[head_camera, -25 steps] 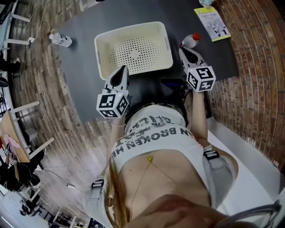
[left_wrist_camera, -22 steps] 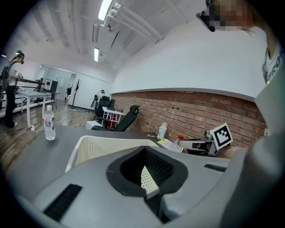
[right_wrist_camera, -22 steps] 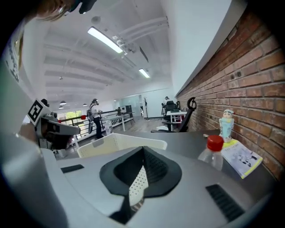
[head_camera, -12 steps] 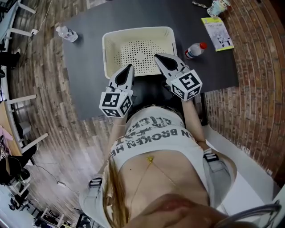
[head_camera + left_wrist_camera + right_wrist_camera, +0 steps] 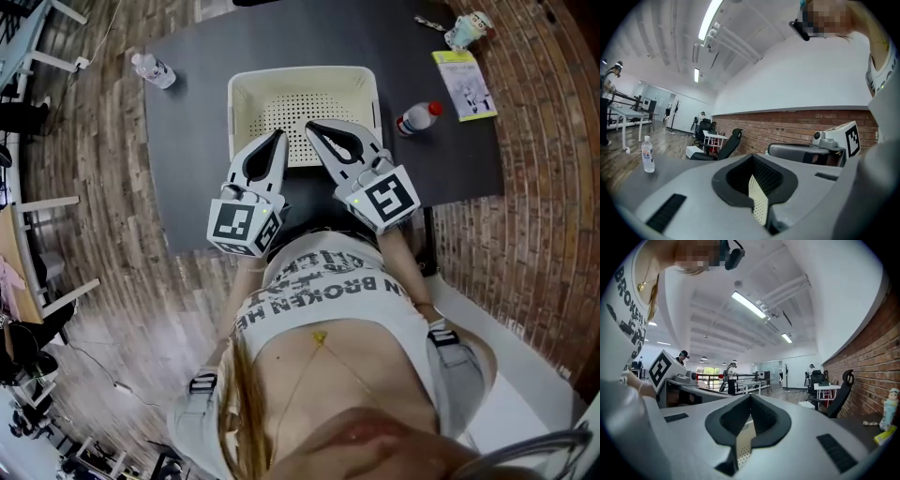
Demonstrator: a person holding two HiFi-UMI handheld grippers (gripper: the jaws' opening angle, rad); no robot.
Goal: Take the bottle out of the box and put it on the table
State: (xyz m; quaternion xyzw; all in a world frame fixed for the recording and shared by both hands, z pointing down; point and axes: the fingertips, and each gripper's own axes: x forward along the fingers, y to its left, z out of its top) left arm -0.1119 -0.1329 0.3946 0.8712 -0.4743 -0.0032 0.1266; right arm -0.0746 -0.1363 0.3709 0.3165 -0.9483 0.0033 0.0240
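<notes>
**Head view:** The left gripper (image 5: 276, 140) and the right gripper (image 5: 316, 131) hang side by side over the near rim of the cream box (image 5: 239, 112). Each has its jaws drawn together and holds nothing. Ahead of both tips the box's perforated floor looks bare. The red-capped bottle (image 5: 415, 116) lies on its side on the dark counter (image 5: 187, 150), off to the right of the right gripper and just beside the box's right wall. The task therefore looks done. A clear bottle (image 5: 155, 70) stands far out to the left of the left gripper.

**Left gripper view:** The left gripper (image 5: 754, 187) has its jaws together. Only a sliver of the perforated box (image 5: 760, 208) shows through the seam. The clear bottle (image 5: 647, 154) stands upright, well off to the left.

**Right gripper view:** The right gripper (image 5: 747, 420) is likewise closed and empty, with the box (image 5: 739, 446) low ahead. The red-capped bottle is not in sight here.

What remains is probably a clean retreat. Both grippers should be kept above the rim, and the right one should not swing towards the lying bottle, which could roll.
</notes>
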